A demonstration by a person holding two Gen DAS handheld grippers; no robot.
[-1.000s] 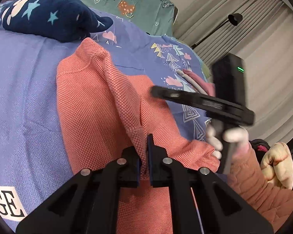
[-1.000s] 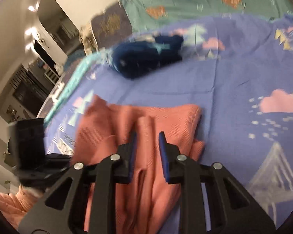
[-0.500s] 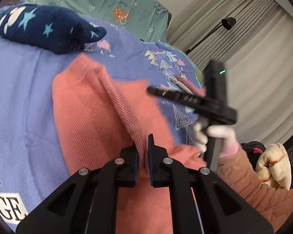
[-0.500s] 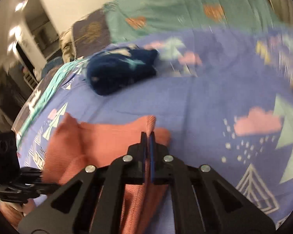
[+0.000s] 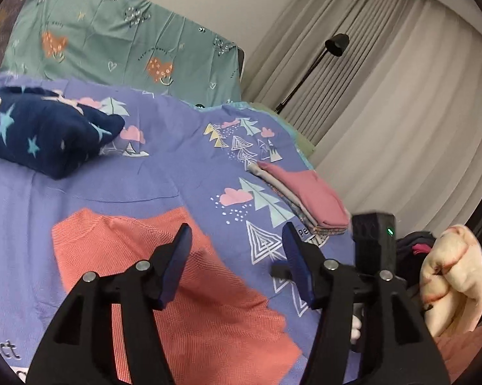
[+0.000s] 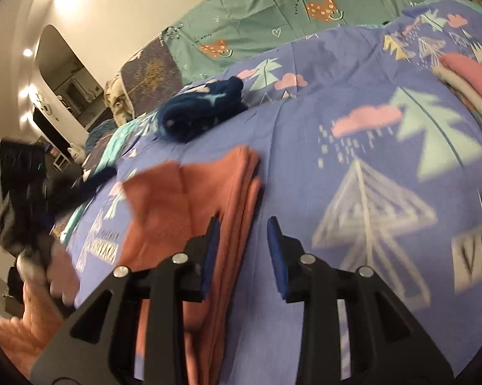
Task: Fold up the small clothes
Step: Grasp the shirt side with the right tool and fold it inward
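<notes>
A salmon-orange small garment (image 5: 164,276) lies folded flat on the purple patterned bedsheet (image 5: 183,166). My left gripper (image 5: 237,250) is open and empty, raised above the garment's right part. In the right wrist view the same garment (image 6: 189,211) lies to the left, with its layered folded edge toward the fingers. My right gripper (image 6: 242,240) is open and empty, its left finger over the garment's right edge. The right gripper's body also shows in the left wrist view (image 5: 372,250), at the right.
A navy star-print bundle (image 5: 45,134) lies at the far left. A stack of folded clothes with a pink top (image 5: 305,199) sits near the bed's right edge. A teal pillow (image 5: 122,48), curtains and a floor lamp (image 5: 308,70) stand beyond. A cream plush item (image 5: 452,282) lies off the right side.
Both grippers were shut on the orange garment's fabric; both have opened and let it go. The garment now lies flat in a narrower fold, and both grippers have drawn back.
</notes>
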